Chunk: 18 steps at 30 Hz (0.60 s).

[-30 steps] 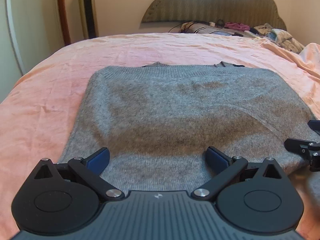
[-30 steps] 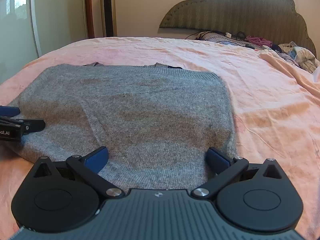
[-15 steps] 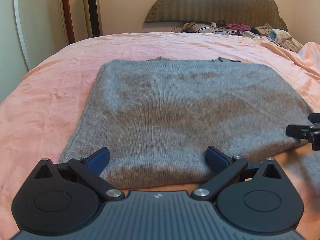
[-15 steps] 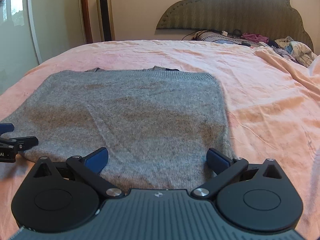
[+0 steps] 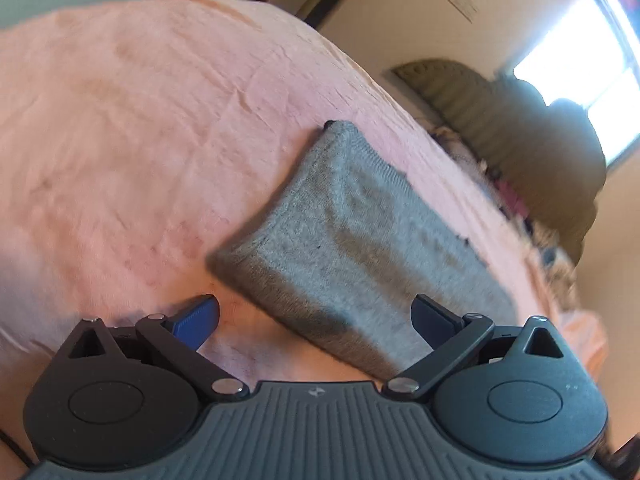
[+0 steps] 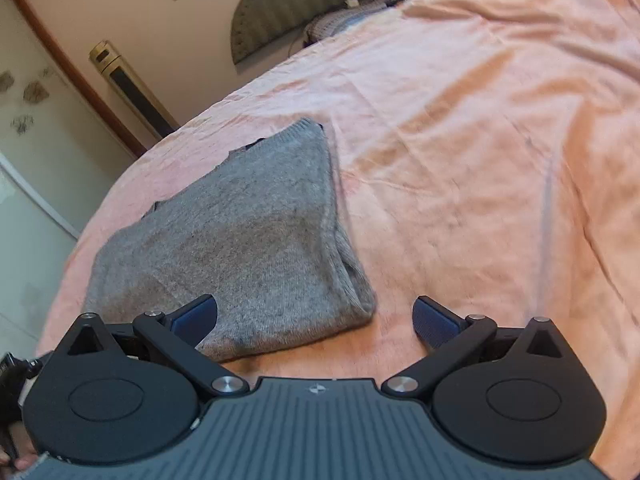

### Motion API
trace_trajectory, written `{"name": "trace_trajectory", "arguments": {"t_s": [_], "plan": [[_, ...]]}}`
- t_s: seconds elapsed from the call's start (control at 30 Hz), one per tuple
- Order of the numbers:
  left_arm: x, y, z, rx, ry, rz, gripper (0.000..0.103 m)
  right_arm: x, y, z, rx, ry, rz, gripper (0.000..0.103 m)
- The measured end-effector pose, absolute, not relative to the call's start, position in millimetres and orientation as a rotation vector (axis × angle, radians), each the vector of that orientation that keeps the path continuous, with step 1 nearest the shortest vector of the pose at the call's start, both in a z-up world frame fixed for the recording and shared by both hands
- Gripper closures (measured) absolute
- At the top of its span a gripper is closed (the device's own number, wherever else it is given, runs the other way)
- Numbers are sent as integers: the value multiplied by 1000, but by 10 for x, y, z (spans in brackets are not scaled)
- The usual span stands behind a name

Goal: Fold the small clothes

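Sweater [image 6: 240, 248] folded on pink bedsheet [image 6: 480, 160] — both tongs gaping, empty.

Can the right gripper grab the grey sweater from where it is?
Probably yes. The right gripper is open and empty, the folded grey sweater's near corner sits just ahead between its fingers, and nothing lies between them on the pink bedsheet.

Grey sweater [image 6: 248, 240]: fuzzy knit wool; pink sheet [image 6: 480, 160]: matt, creased cloth.

Grey knit sweater [image 5: 352, 240], folded, flat on bed
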State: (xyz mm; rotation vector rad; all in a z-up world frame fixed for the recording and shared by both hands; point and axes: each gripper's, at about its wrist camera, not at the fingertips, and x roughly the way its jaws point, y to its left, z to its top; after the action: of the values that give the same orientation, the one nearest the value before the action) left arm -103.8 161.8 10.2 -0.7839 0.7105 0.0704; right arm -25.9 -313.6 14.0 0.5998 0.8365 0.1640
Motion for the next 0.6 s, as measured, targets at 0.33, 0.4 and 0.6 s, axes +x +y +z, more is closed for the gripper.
{"name": "trace_trajectory", "arguments": {"t_s": [0.33,0.4,0.6], "plan": [[-676,1644,-110,-926,778,85,93,196,-2947,28,648,883,286,64],[-687,1630,-79,-900,782,94,97,269,-2961,13,644,912,323,88],[-920,1534,187,-773,742,30,98,199,-3217,318,540,882,358,90]]}}
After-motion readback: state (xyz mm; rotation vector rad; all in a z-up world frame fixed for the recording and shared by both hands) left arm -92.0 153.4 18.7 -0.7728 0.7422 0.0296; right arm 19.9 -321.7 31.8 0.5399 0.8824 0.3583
